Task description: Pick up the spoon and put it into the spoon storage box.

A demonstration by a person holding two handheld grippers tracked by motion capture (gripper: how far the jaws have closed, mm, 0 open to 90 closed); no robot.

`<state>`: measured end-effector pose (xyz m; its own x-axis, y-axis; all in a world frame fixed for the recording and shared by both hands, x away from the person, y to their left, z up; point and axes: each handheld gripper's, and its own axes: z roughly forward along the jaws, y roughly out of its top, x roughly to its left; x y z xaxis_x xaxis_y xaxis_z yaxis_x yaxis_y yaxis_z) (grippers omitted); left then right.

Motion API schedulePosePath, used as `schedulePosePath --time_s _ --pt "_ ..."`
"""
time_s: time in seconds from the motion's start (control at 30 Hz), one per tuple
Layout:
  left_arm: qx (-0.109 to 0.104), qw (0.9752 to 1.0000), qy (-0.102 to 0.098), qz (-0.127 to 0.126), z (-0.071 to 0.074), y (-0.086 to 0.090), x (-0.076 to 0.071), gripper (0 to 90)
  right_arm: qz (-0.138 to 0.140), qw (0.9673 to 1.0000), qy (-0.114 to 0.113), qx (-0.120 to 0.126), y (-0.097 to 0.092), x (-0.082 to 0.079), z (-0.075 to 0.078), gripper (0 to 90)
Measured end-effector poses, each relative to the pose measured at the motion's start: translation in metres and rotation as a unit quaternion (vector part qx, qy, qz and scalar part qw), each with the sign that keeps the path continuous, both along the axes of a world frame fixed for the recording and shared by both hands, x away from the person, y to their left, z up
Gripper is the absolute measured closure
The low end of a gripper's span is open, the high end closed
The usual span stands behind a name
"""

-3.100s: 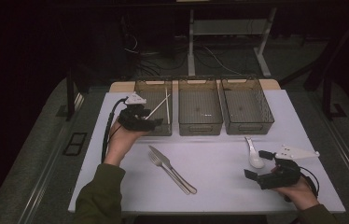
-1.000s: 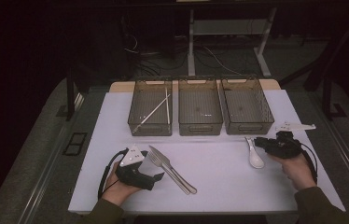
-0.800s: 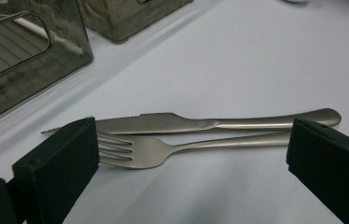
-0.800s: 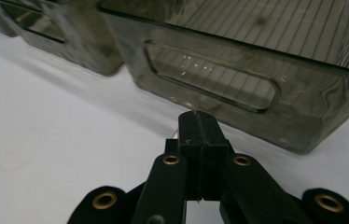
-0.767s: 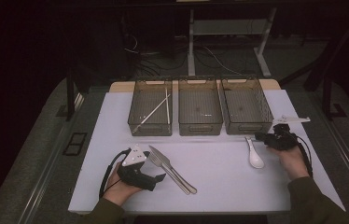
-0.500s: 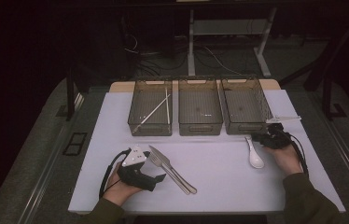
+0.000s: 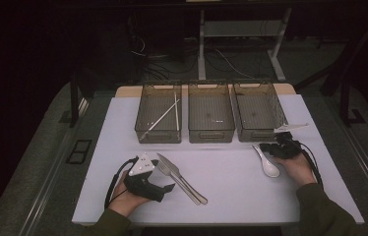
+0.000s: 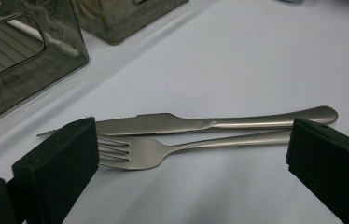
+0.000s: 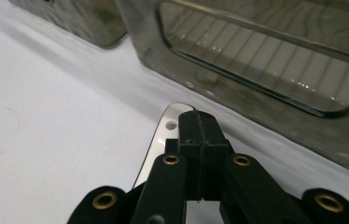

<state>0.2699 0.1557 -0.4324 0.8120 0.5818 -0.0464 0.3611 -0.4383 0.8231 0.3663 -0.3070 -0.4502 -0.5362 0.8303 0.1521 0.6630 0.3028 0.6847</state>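
Since the earlier frame our right gripper (image 7: 273, 147) reached the white spoon (image 7: 266, 162), fingers pinching its handle; light, slick, brittle. Left gripper (image 7: 165, 189) spread.

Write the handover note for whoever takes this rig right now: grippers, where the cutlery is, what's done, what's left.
Left gripper: open, jaws low at the table, either side of the fork; nothing gripped.
Right gripper: jaws shut on the handle end of the white spoon, which lies on the table in front of the right bin.
Knife lies beside the fork, both loose on the table.
Done: chopsticks lie in the left bin.
Left: probably lift the spoon into a bin, then pick up and bin the fork and knife. Middle bin holds no cutlery.
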Motion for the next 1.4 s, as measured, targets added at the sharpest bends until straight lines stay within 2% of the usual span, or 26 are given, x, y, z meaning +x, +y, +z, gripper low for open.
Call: schedulePosePath --time_s 0.47,0.73,0.97,1.07,1.13,1.27,1.3,1.4 --pt "-0.008 1.0 0.005 0.002 -0.001 0.003 0.001 1.7 0.05 0.9987 0.002 -0.008 0.021 -0.006 0.006 89.7" --pt "-0.012 0.9999 0.009 0.002 -0.002 0.003 0.001 1.7 0.083 0.9964 0.013 -0.008 0.034 -0.012 0.007 89.7" --pt "-0.015 0.9998 0.01 0.004 -0.001 0.004 0.001 1.7 0.119 0.9926 0.018 -0.011 0.044 -0.021 0.009 89.7" --pt "-0.017 0.9998 0.011 0.007 -0.001 0.005 0.002 1.7 0.116 0.9931 0.013 -0.012 0.043 -0.023 0.011 89.5" --pt "-0.017 0.9998 0.011 0.006 -0.001 0.005 0.002 1.7 0.109 0.994 0.007 0.004 0.037 -0.022 0.015 84.4" --pt "-0.02 0.9997 0.013 0.008 -0.001 0.006 0.002 1.7 0.086 0.9956 -0.003 0.037 0.019 -0.025 0.025 66.8" --pt "-0.019 0.9997 0.014 0.009 -0.001 0.006 0.002 1.7 0.077 0.9961 -0.004 0.042 0.015 -0.027 0.027 60.8" --pt "-0.021 0.9996 0.012 0.01 -0.001 0.007 0.002 1.7 0.067 0.997 -0.013 0.036 0.004 -0.032 0.029 51.2"
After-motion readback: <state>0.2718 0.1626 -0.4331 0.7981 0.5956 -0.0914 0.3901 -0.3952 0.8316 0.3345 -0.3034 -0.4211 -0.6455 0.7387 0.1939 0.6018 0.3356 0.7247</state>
